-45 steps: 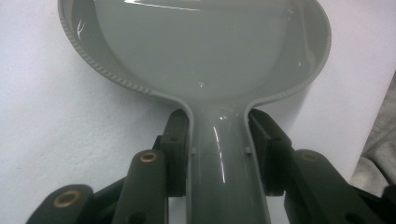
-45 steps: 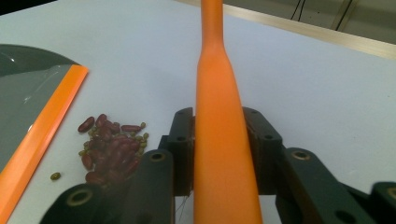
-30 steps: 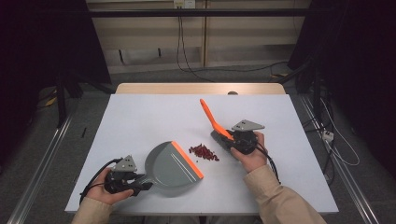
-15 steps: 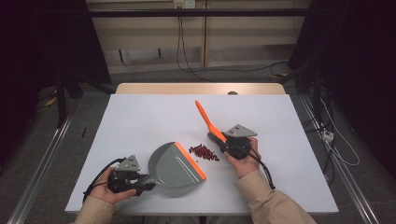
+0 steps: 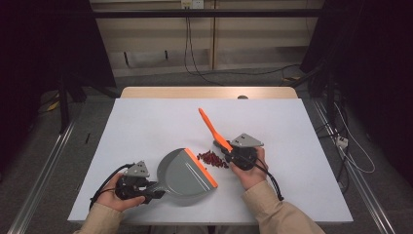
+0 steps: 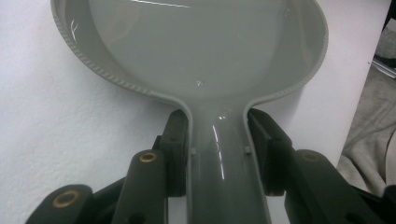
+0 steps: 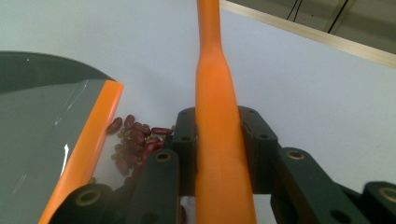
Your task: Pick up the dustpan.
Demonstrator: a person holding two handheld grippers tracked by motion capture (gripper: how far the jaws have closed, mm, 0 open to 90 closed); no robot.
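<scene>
1. Two grips: left gripper (image 5: 148, 191) clamps the dustpan (image 5: 187, 171) handle; right gripper (image 5: 229, 150) clamps the brush (image 5: 214, 129).
2. Loose beans (image 5: 213, 158) by the pan's lip look light and likely to roll and scatter.

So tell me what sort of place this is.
Probably a lab or recording room, not a home: a plain white table on a bare floor, metal rails beside it, loose black cables along the beige back wall, dark curtains at both sides.
</scene>
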